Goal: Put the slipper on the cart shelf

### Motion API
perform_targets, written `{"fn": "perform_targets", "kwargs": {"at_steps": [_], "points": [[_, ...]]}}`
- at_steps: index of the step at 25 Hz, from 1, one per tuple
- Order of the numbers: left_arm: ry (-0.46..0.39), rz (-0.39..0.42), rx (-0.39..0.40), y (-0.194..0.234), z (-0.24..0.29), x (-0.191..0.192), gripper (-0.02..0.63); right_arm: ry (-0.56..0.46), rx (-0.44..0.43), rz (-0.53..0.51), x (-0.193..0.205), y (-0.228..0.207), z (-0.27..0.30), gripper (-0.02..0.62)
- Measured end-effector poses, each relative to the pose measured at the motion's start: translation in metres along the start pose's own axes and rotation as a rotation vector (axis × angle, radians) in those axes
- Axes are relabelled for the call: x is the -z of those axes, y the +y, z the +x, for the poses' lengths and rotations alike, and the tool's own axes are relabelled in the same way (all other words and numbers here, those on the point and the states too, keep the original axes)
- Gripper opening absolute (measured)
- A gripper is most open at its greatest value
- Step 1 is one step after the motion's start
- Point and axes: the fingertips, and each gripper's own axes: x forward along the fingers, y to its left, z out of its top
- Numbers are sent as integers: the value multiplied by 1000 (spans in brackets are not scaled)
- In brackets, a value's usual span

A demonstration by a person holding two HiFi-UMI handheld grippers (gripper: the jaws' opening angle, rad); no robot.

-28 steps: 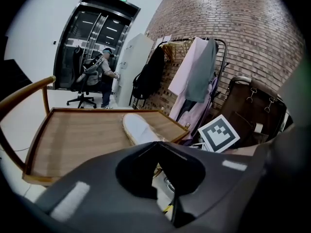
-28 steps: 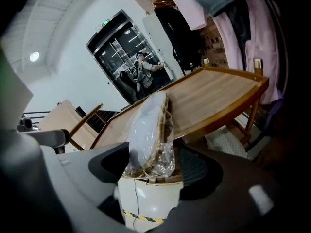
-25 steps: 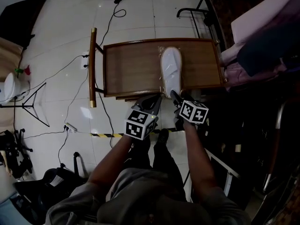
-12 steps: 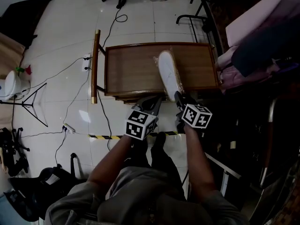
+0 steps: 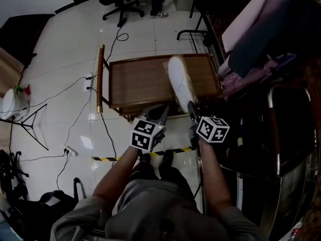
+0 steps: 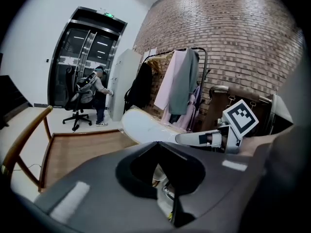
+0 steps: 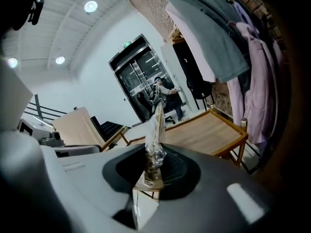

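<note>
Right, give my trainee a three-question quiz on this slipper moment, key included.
1. True or false: the slipper lies flat on the cart's top shelf.
2. Which hand-held gripper grips the slipper? A left, B right, C both.
3. Fill in: the slipper is wrapped in clear ____.
Key: 1 false, it is held tilted above the shelf. 2 B, the right hand-held gripper, whose jaws have just been closing on it. 3 plastic.

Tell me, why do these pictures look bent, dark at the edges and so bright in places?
Head view: the wide lens bows the edges of the cart, and the floor tiles glare. Left gripper view: the brick wall curves inside a black ring. Right gripper view: the ceiling lights flare, and the right edge falls dark.
</note>
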Motion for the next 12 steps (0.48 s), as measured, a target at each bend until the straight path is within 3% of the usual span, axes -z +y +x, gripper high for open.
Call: {"fn": "perform_targets", "kwargs": {"at_steps": [12], "points": [[-36, 117, 251, -51, -78, -16, 8, -210, 198, -50, -8, 70, -127, 57]]}}
